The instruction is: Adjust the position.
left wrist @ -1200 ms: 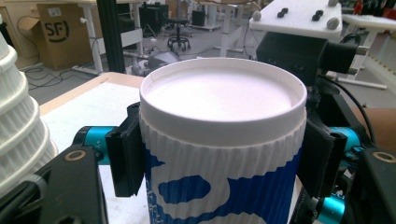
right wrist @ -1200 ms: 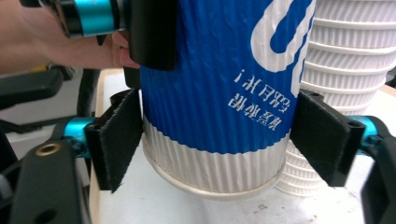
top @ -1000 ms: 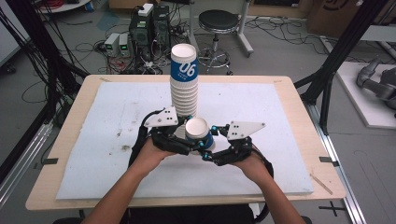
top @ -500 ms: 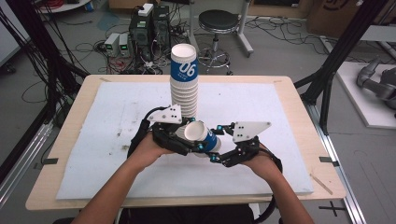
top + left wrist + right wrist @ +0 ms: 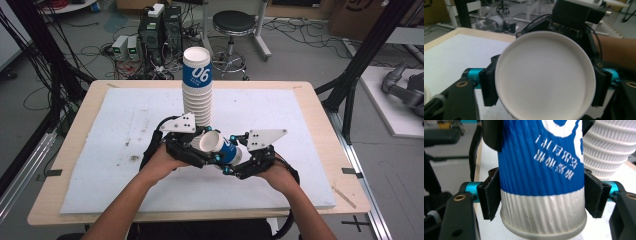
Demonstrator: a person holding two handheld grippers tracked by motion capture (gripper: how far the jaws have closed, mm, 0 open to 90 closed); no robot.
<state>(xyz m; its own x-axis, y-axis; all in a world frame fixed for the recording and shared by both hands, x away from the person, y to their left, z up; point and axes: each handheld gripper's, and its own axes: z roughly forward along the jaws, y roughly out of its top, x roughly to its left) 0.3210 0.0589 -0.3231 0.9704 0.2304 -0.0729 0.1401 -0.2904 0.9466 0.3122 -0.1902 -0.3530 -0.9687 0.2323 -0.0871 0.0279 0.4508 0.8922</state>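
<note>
Since the earlier frames the paper cup [image 5: 220, 147] had tipped from mouth-up to lying nearly on its side, with its open mouth turned toward the left tool [image 5: 201, 156] and its base toward the right tool [image 5: 235, 163]. The cup hung in the air just above the desk [image 5: 300, 120], between the two tools and directly in front of the foot of the tall cup stack [image 5: 196, 90].

In the right gripper view, the right tool's pads pressed on both ribbed sides of the cup just above its base, so this tool was gripping the cup. The left tool's jaws had just been opening. In the left gripper view they stood on either side of the cup's rim and close against it; whether they still pressed on it could not be told.

The step in hand appeared to be re-gripping the cup so that it could join the stack. To do it well, the right tool's grip should probably stay light, since paper walls dent easily. The left tool would best clear the rim squarely before the cup is turned, and the nearby stack should be left unbumped.
</note>
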